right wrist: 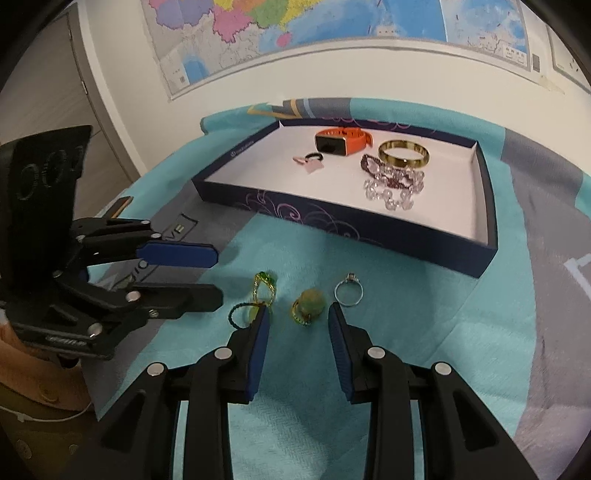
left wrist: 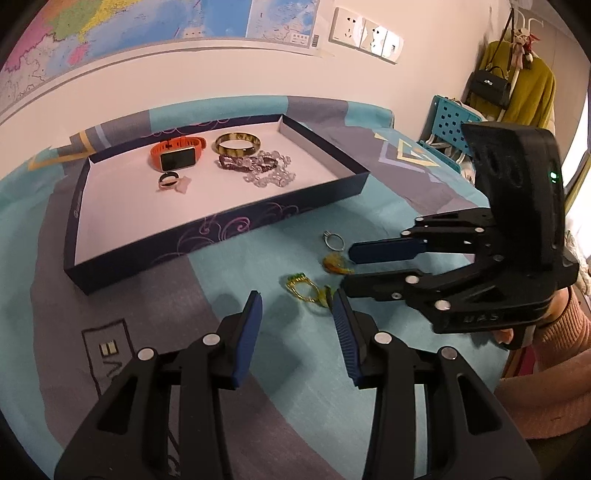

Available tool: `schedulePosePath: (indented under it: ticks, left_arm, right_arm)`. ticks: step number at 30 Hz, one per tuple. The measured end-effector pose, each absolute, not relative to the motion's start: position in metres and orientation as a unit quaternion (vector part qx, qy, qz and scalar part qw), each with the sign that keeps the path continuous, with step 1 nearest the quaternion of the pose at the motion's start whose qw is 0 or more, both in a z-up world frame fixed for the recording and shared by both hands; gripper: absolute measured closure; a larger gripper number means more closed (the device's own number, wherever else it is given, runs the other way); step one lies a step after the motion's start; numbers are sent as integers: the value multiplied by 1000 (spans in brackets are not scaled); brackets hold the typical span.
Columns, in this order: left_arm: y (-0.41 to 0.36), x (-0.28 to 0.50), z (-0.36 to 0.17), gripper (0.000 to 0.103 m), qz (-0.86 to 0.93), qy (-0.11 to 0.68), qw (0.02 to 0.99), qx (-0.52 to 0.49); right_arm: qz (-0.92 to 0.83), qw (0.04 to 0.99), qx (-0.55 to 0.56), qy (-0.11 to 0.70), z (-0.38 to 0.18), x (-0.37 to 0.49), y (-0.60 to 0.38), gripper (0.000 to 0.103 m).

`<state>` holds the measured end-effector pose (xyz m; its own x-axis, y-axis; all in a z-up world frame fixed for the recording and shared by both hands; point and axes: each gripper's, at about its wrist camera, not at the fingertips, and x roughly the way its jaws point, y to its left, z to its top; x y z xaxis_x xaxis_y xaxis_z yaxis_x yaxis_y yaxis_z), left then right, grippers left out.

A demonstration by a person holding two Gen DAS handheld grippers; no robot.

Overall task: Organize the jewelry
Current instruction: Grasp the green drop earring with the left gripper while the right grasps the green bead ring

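Note:
A dark blue tray [left wrist: 218, 236] [right wrist: 332, 225] with a white floor holds an orange smartwatch [left wrist: 177, 157] [right wrist: 338, 142], a gold bangle [left wrist: 238, 144] [right wrist: 403, 154], bead bracelets [left wrist: 264, 168] [right wrist: 391, 182] and a small black ring [left wrist: 168, 180] [right wrist: 314, 157]. On the teal cloth in front lie a silver ring [left wrist: 333, 240] [right wrist: 348, 291], a green-stone ring [left wrist: 336, 266] [right wrist: 308, 306] and gold-green rings [left wrist: 303, 288] [right wrist: 264, 286]. My left gripper [left wrist: 297, 306] [right wrist: 218, 275] is open and empty beside the gold-green rings. My right gripper [right wrist: 297, 314] [left wrist: 345, 269] is open and empty around the green-stone ring.
A teal and grey patterned cloth [left wrist: 280, 369] covers the table. A wall map [right wrist: 295, 22] hangs behind. A blue perforated rack [left wrist: 452, 123], a yellow garment and a black handbag [left wrist: 491, 86] stand at the right.

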<state>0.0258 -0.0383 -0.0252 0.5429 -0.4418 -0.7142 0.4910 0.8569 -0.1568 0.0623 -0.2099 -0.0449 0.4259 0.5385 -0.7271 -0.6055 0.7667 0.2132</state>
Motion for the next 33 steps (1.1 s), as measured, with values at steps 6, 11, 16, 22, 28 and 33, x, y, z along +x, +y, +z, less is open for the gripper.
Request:
schedulePosePath:
  ticks: [6,11,16,22,28,33]
  left_arm:
    - [-43,26,-31,68,-271,407,872,30]
    - [-48,27,-37,78,-276,418,865,24]
    - [-54,27,-39,78,-286,425,859,16]
    - [-60,33,-40,81,-289,430,855,7]
    - [-63,41,-43,93,-283,440,852,-1]
    - [-60,41,-43,98,-278,442,853,-5]
  right_arm:
    - [330,844,-35,422,-48,68,-206,81]
    - [327,845,-43,421,-48,69,-208,90]
    - [329,846,-42,417,-46,64,-212,90]
    - [325,848,-28,417,-45,59,-222,90]
    - [321,850,-14,418,-45,56,-230,90]
    - [323,851,-11,414,-45,55,-230,90]
